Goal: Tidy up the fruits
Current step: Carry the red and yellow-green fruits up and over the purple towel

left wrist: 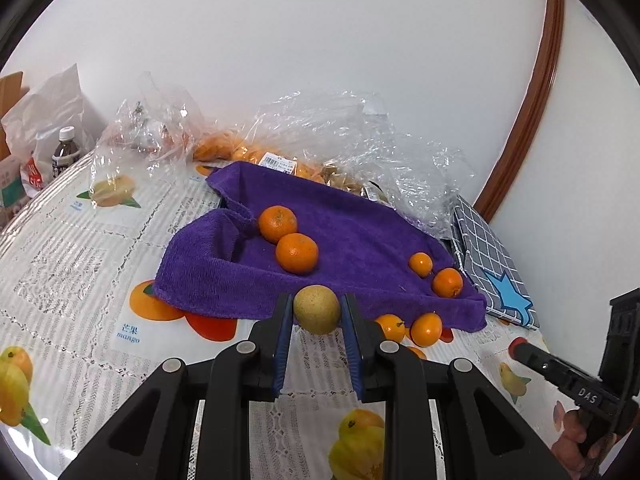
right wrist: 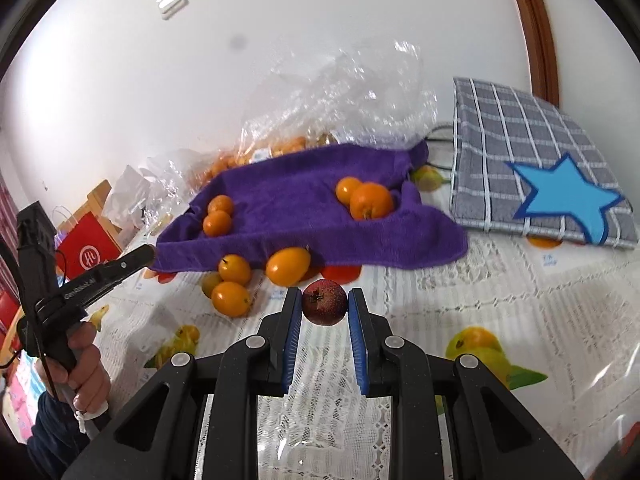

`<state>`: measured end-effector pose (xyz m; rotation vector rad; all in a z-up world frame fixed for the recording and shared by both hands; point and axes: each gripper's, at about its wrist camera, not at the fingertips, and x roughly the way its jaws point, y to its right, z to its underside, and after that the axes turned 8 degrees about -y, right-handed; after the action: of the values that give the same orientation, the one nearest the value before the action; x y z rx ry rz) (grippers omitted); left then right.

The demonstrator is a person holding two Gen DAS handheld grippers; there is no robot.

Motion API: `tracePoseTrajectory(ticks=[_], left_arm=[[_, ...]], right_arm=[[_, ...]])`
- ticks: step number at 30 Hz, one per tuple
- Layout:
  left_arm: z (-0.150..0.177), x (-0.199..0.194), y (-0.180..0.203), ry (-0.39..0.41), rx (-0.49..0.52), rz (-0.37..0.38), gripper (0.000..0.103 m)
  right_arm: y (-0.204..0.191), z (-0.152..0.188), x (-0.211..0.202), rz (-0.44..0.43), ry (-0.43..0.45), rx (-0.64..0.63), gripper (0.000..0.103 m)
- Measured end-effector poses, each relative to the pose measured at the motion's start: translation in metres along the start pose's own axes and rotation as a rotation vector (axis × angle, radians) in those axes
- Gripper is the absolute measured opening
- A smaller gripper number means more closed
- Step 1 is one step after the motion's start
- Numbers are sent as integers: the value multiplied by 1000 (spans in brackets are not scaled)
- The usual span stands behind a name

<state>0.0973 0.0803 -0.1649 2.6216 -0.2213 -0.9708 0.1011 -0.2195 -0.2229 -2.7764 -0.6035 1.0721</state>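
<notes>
Left gripper [left wrist: 317,312]: fingers clamped on a yellow-green round fruit [left wrist: 317,309], held between the blue pads at the tips, above the table [left wrist: 80,240] with its fruit-print cloth.

Just past the left fingers, to their right: two small oranges [left wrist: 426,329] on the table at the near hem of a purple towel [left wrist: 360,232]. On the towel beyond the fingertips, two larger oranges [left wrist: 297,253] touching one another; further right on the towel, two small ones [left wrist: 447,282] close together near the towel's right edge.

Behind the towel: crumpled clear plastic bags [left wrist: 344,128] with more orange fruit inside. Right of the towel, a grey checked bag [left wrist: 488,256] with a blue star. Far left, a dark bottle [left wrist: 64,152] beside white bags.

Right gripper [right wrist: 324,306]: fingers clamped on a small dark-red speckled fruit [right wrist: 324,306], gripped at the tips.

Ahead and left of the right fingers: a cluster of small oranges [right wrist: 288,266] on the table, at the towel's front edge. Towel lies just beyond the tips, bearing a pair of oranges either side. Checked bag far right of the fingers.
</notes>
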Motion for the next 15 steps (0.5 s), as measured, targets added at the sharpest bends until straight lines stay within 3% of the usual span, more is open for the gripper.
tracePoseTrajectory(ticks=[15], left_arm=[[5,-8,6,43,24,-22,24]], right_arm=[[-9,-16,-33,5,80,-29,23]])
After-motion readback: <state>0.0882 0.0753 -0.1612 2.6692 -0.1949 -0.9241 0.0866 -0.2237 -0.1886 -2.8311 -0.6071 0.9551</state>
